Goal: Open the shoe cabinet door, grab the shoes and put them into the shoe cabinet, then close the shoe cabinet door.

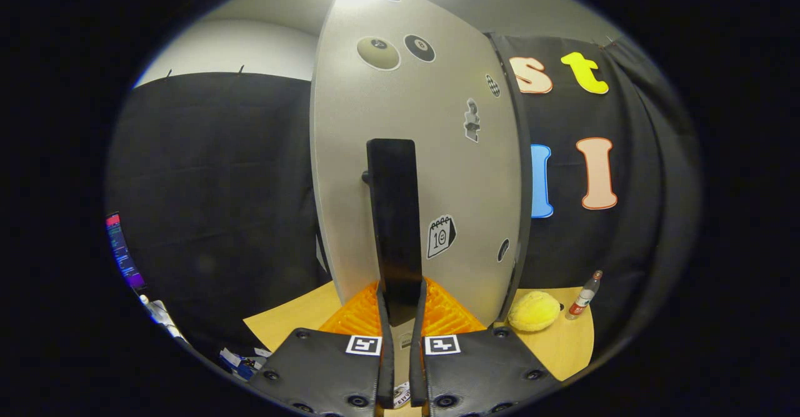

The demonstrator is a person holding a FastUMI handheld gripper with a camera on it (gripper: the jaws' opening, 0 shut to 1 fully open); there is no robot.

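The pale grey cabinet door (450, 173), dotted with stickers, stands upright close ahead of me. A tall black handle (392, 204) runs down its face. My gripper (402, 289) is shut on the handle's lower end, one finger on each side. A fluffy yellow shoe (534, 311) lies on the wooden tabletop (562, 342), beyond the fingers and to their right, just past the door's dark right edge. The inside of the cabinet is hidden behind the door.
A small bottle with a red label (584, 295) stands upright right of the yellow shoe, against the black cloth wall. A lit screen (122, 251) and some small clutter (240, 361) sit off to the left, below the table's edge.
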